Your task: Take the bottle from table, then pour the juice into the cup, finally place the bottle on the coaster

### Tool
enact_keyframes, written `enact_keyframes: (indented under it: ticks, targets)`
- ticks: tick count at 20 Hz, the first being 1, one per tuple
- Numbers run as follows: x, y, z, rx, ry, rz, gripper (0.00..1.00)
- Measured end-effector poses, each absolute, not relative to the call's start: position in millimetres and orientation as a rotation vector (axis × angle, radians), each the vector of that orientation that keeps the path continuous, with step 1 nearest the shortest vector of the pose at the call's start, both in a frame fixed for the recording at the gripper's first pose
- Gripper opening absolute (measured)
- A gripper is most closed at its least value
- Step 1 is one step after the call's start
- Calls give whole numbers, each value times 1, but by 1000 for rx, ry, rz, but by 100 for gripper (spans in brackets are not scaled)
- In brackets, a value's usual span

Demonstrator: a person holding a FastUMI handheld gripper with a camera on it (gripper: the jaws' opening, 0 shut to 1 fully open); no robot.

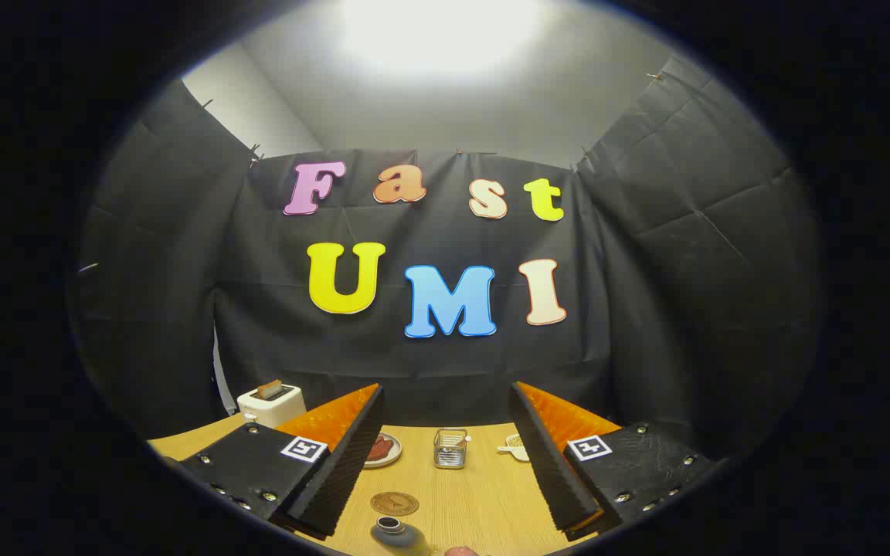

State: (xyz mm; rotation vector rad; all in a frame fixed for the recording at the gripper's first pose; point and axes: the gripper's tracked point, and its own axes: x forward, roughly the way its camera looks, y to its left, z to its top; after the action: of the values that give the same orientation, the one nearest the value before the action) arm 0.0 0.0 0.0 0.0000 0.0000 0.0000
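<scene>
While gripper [449, 455] gapes, bottle [397, 534] btwn fingers, coaster [395, 503] ahead

My one camera rides my claw [445, 463], low over the bench [476, 502], facing the booth's back wall.

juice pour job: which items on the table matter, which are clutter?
Job: bottle, glass cup, coaster; hand-held gripper open, fingers apart above the table.
Clutter: toaster, plate of food, small dish.
</scene>
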Motion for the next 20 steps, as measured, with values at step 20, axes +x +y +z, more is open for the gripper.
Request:
enact_keyframes:
  ticks: [20]
  targets:
    - [-1,6,-5,-33,7,30,98]
